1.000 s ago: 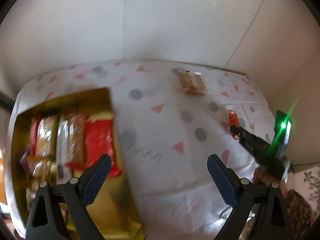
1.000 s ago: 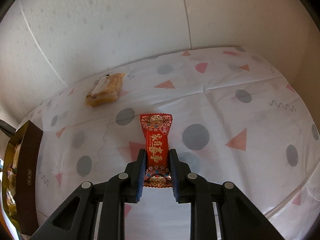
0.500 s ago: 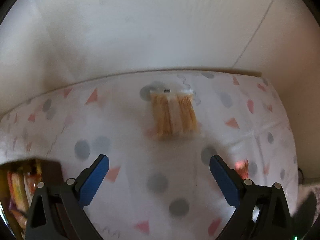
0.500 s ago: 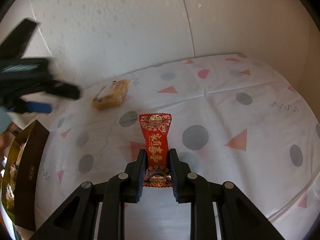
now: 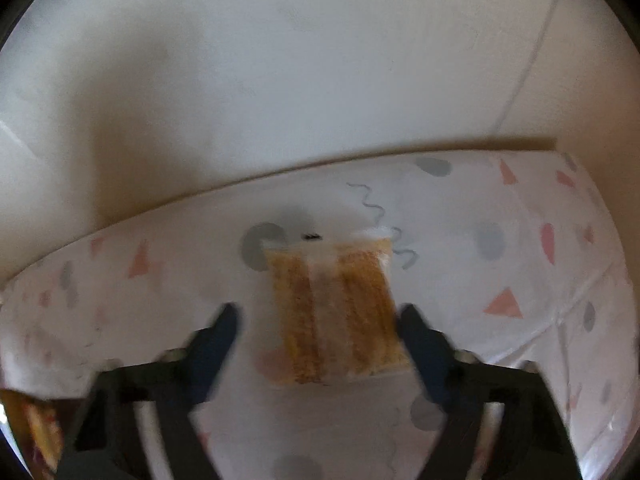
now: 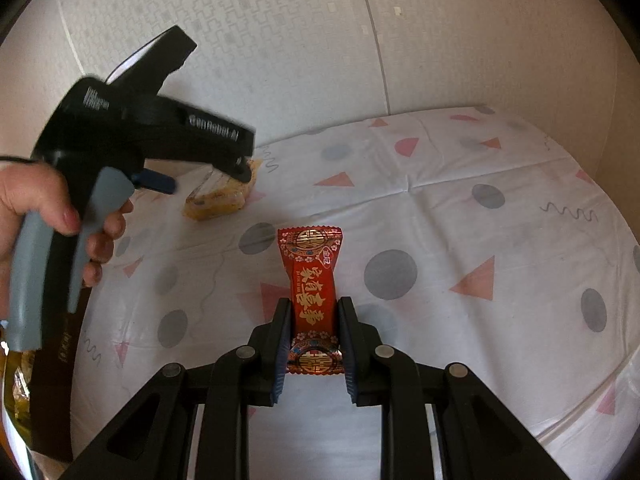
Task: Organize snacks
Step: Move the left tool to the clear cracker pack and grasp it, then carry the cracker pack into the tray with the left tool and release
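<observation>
A golden-brown snack pack (image 5: 336, 312) in a clear wrapper lies flat on the patterned tablecloth (image 5: 500, 264) near the back wall. My left gripper (image 5: 320, 324) points down over it with the pack between its jaws, which are closing. The right fingertip (image 5: 416, 328) is at the pack's edge and the left one stands apart from it. In the right wrist view the same pack (image 6: 216, 200) shows under the left gripper (image 6: 196, 176), which a hand (image 6: 40, 208) holds. My right gripper (image 6: 314, 316) is shut on a red candy wrapper (image 6: 314, 280) with gold print.
A dark brown and gold box (image 6: 52, 360) with snacks inside stands at the table's left edge, and its corner (image 5: 36, 428) shows in the left wrist view. A white wall (image 6: 280, 40) runs close behind the table. Bare cloth (image 6: 480, 240) stretches to the right.
My left gripper has swung from over the box to the golden pack, come down onto it, and its jaws have narrowed. The right gripper keeps the red candy where it was.
</observation>
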Tool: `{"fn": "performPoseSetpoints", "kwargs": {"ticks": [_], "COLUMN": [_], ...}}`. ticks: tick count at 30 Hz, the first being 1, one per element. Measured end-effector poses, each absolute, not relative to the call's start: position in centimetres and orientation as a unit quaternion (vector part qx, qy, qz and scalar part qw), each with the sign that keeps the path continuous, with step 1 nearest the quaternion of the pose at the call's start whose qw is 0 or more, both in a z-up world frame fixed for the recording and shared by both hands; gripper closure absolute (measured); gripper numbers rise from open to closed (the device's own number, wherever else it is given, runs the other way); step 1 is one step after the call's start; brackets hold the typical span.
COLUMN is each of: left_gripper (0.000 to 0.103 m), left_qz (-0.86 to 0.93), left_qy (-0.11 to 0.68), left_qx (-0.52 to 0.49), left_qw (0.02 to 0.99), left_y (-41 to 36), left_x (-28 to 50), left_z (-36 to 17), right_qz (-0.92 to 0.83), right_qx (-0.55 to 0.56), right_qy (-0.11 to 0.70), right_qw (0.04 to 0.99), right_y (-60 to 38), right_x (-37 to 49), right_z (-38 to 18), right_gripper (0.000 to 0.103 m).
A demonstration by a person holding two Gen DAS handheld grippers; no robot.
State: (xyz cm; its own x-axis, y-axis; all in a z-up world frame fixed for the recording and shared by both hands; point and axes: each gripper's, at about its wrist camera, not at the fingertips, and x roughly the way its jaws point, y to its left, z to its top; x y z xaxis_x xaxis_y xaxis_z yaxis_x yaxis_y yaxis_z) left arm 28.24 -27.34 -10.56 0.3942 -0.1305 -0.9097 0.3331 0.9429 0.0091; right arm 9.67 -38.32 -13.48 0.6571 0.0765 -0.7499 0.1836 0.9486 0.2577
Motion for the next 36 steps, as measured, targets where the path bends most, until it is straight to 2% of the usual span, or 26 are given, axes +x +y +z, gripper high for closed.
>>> {"fn": "performPoseSetpoints", "kwargs": {"ticks": [1,10,36], "left_gripper": [0.042,0.045,0.046], "left_qz": [-0.158,-0.167,-0.208], "left_qy": [0.528,0.525,0.51], "left_qx": [0.082,0.072,0.004], "left_qw": [0.83,0.831,0.835], "left_y": [-27.0,-23.8,-17.8], "left_x": [28.0,25.2,10.3], "left_z": [-10.5,-10.5,-7.4], "right_qz": [-0.03,-0.037,-0.056], "right_qx": [0.157,0.144,0.112], "right_qy": [0.413,0.416,0.423], "right_qw": [0.897,0.897,0.897], "right_y": [-38.3,-38.0,-36.5], "right_x": [9.7,9.7,9.9], "right_z": [-13.5,-13.4,-13.1], "right_gripper": [0.08,0.08,0.08]}}
